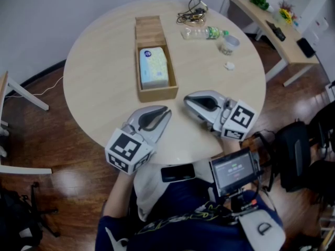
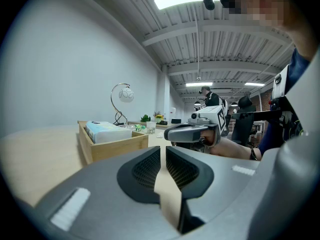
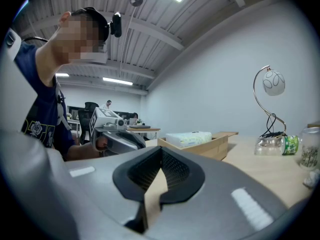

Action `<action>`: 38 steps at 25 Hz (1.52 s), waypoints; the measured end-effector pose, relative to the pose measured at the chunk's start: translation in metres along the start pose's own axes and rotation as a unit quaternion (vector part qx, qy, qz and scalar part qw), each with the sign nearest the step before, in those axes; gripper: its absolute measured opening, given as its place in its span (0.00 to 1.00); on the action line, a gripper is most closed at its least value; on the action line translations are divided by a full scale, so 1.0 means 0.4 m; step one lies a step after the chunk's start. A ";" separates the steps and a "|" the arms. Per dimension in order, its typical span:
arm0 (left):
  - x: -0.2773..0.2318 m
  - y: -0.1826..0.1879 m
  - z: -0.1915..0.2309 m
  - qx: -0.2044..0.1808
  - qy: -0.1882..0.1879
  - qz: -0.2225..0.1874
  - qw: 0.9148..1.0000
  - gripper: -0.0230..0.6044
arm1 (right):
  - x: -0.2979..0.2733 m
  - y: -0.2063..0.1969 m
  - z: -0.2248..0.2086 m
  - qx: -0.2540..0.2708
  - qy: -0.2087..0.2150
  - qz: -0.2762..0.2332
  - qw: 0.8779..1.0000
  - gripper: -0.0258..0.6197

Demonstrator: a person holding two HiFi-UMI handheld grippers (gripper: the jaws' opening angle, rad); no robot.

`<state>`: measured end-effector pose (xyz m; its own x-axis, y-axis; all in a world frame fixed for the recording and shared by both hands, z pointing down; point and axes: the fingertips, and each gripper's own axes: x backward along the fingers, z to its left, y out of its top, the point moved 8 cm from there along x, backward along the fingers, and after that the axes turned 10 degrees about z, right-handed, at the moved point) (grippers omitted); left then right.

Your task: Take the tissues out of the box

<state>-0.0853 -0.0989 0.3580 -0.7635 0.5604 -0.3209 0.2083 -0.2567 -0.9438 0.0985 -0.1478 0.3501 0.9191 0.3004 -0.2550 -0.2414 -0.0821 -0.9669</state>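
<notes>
At the near edge of the counter, the left tool and the right tool are seen pinched fully together, nothing held. Just beyond, the tissue pack is contained in the wooden box. Farthest, a plastic bottle is laid.

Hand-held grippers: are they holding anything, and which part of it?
Nothing. The left hand-held gripper and the right hand-held gripper are shut and empty; the tissue pack lies in the wooden box.
</notes>
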 end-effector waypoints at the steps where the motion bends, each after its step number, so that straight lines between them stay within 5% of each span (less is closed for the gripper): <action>1: 0.000 0.000 0.000 0.000 0.000 0.000 1.000 0.10 | 0.000 0.000 0.000 0.001 0.000 0.000 1.000 0.04; 30: -0.004 -0.005 0.001 0.002 -0.001 0.002 1.000 0.10 | -0.002 -0.007 -0.033 -0.036 -0.004 -0.019 0.999 0.04; 33: -0.005 -0.003 0.003 -0.007 -0.001 -0.004 1.000 0.10 | 0.001 0.002 -0.047 -0.055 0.005 -0.031 0.998 0.21; 38: -0.007 -0.003 0.005 -0.009 -0.001 0.001 1.000 0.10 | 0.011 0.023 -0.067 -0.059 -0.005 -0.044 0.997 0.22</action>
<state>-0.0847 -0.1019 0.3600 -0.7644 0.5586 -0.3221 0.2207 -0.2427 -0.9447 0.1085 -0.1726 0.3402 0.9320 0.3204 -0.1694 -0.1205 -0.1668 -0.9786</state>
